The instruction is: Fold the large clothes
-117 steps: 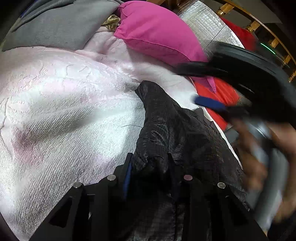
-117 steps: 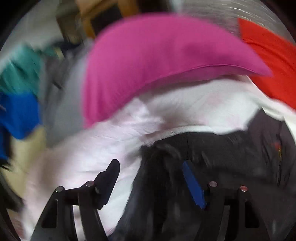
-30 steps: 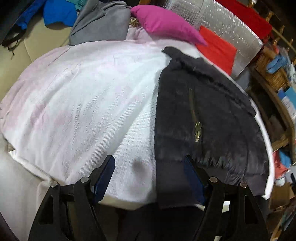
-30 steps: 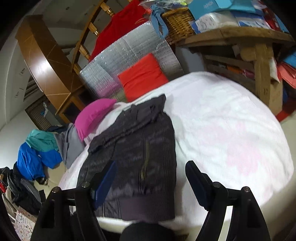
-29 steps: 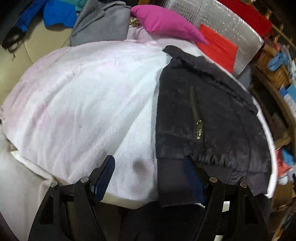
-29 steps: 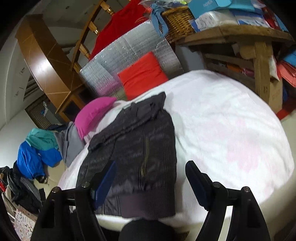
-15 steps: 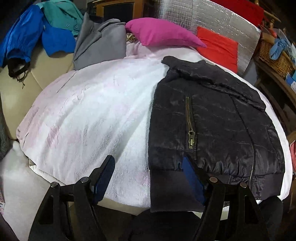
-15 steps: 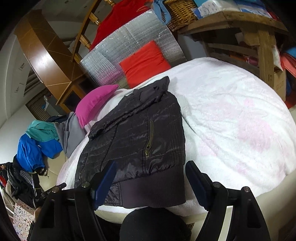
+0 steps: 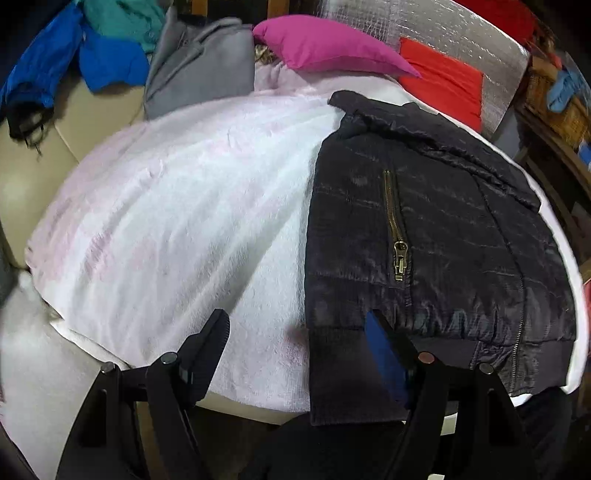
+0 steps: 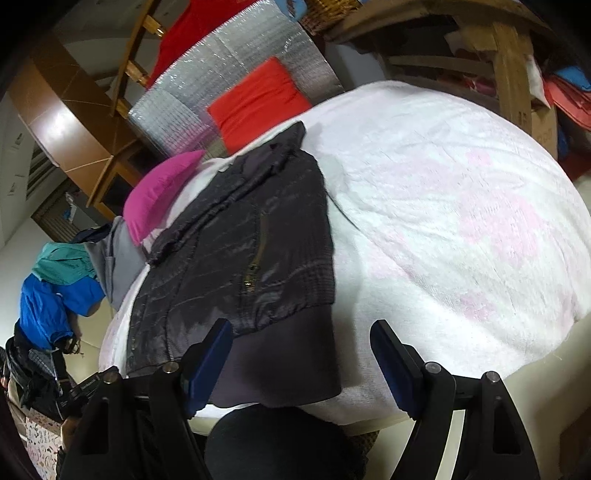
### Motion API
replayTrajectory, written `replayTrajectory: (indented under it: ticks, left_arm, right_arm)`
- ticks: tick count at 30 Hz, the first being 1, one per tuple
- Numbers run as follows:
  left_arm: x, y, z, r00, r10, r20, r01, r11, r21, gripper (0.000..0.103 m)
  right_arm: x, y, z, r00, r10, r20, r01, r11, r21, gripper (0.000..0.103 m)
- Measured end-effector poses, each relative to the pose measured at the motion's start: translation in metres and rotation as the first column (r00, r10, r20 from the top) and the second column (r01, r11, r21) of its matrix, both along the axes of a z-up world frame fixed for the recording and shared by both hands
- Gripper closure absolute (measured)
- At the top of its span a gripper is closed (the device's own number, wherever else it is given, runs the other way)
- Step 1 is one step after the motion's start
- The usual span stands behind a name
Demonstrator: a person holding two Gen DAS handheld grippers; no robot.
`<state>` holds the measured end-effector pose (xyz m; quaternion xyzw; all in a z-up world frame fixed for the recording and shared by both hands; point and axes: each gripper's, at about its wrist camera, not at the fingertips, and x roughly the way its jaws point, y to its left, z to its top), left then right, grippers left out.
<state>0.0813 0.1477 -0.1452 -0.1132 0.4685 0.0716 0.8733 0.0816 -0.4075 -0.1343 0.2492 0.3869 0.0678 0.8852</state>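
Nearest to you, your left gripper [image 9: 295, 332] hangs with its jaws spread wide and nothing between them. Its left finger is over the pale blanket [image 9: 177, 221], and its right finger, with the blue pad [image 9: 380, 347], is over the ribbed hem [image 9: 340, 369] of the black jacket [image 9: 436, 229]; whether that pad touches the cloth you cannot tell from this view. Your right gripper [image 10: 301, 350] is likewise released and empty — its left finger lies over the jacket's hem band [image 10: 280, 362], its right finger over bare blanket [image 10: 461, 221].

The jacket [image 10: 236, 251] lies flat and folded to a narrow panel on the blanket, hem toward you and hanging slightly over the near edge, collar pointing away. A brass pocket zipper [image 9: 397, 236] runs down its upper face. In the left view the jacket fills the right half of the bed; in the right view it lies left of centre, with open blanket to its right.

Beyond the collar, a magenta pillow [image 9: 325, 48] rests at the far edge of the blanket. Beside it lies a grey garment [image 9: 203, 66], and further left a blue garment [image 9: 92, 62] with a teal one [image 9: 122, 18] on top. Behind the pillow stands a silver quilted panel [image 10: 229, 81] with a red cushion [image 10: 258, 96] propped against it. At the far right of the right view — wooden shelving [image 10: 506, 59].
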Motion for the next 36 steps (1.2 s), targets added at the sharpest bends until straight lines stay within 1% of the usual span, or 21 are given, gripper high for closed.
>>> replayTrajectory:
  ticks: [2,4,5,7,11,15,18,20,22,23,24,29,31,32,36]
  left_arm:
    - [-0.001,0.008,-0.005,1.000,-0.007,-0.004,0.007,0.996,-0.089,0.027]
    - [0.000,0.011,-0.010,1.000,-0.021,-0.020,0.018,0.990,-0.143,0.027]
    - [0.001,0.011,-0.011,0.999,-0.035,-0.023,0.031,0.986,-0.165,0.027]
    - [0.002,0.008,-0.011,0.999,-0.051,-0.018,0.047,0.982,-0.182,0.027]
    - [0.006,-0.001,-0.012,0.997,-0.079,-0.018,0.075,0.983,-0.170,0.027]
    - [0.012,-0.005,-0.018,0.995,-0.090,-0.047,0.081,0.983,-0.164,0.027]
    - [0.017,-0.006,-0.022,0.994,-0.083,-0.072,0.072,0.987,-0.146,0.027]
    - [0.018,-0.005,-0.022,0.994,-0.075,-0.078,0.064,0.988,-0.142,0.027]
    - [0.020,-0.005,-0.022,0.995,-0.071,-0.077,0.061,0.990,-0.128,0.027]
    - [0.021,-0.006,-0.022,0.995,-0.068,-0.079,0.058,0.991,-0.118,0.027]
    - [0.023,-0.007,-0.022,0.994,-0.064,-0.084,0.056,0.993,-0.102,0.027]
    - [0.032,-0.012,-0.024,0.993,-0.071,-0.097,0.066,0.997,-0.049,0.027]
    - [0.035,-0.013,-0.025,0.992,-0.072,-0.102,0.069,0.997,-0.039,0.027]
    - [0.037,-0.014,-0.025,0.992,-0.073,-0.104,0.070,0.997,-0.037,0.027]
    - [0.040,-0.017,-0.026,0.992,-0.072,-0.106,0.069,0.997,-0.030,0.027]
  right_arm:
    - [0.004,-0.002,-0.003,1.000,-0.005,-0.016,0.005,1.000,0.001,0.023]
    - [0.009,-0.002,-0.006,1.000,-0.002,-0.022,0.002,1.000,-0.004,0.023]
    - [0.012,-0.002,-0.008,1.000,-0.003,-0.029,0.003,1.000,-0.005,0.023]
    - [0.018,-0.003,-0.012,0.999,-0.002,-0.041,0.002,1.000,0.001,0.023]
    - [0.035,-0.003,-0.021,0.997,0.017,-0.073,-0.015,1.000,0.022,0.023]
    - [0.046,0.006,-0.033,0.993,0.064,-0.097,-0.059,0.997,0.055,0.023]
    - [0.049,0.013,-0.038,0.991,0.089,-0.104,-0.084,0.995,0.057,0.023]
    - [0.049,0.015,-0.039,0.990,0.088,-0.106,-0.083,0.995,0.055,0.028]
    - [0.052,0.017,-0.040,0.990,0.081,-0.115,-0.076,0.996,0.043,0.049]
    - [0.054,0.017,-0.042,0.988,0.079,-0.131,-0.075,0.996,0.037,0.052]
    - [0.056,0.018,-0.044,0.987,0.079,-0.143,-0.076,0.997,0.031,0.054]
    - [0.058,0.023,-0.043,0.986,0.078,-0.149,-0.078,0.997,0.006,0.054]
    - [0.059,0.025,-0.043,0.985,0.081,-0.150,-0.081,0.997,0.002,0.054]
    - [0.059,0.025,-0.043,0.985,0.081,-0.150,-0.083,0.997,-0.003,0.055]
    - [0.060,0.030,-0.041,0.984,0.085,-0.159,-0.092,0.995,-0.037,0.066]
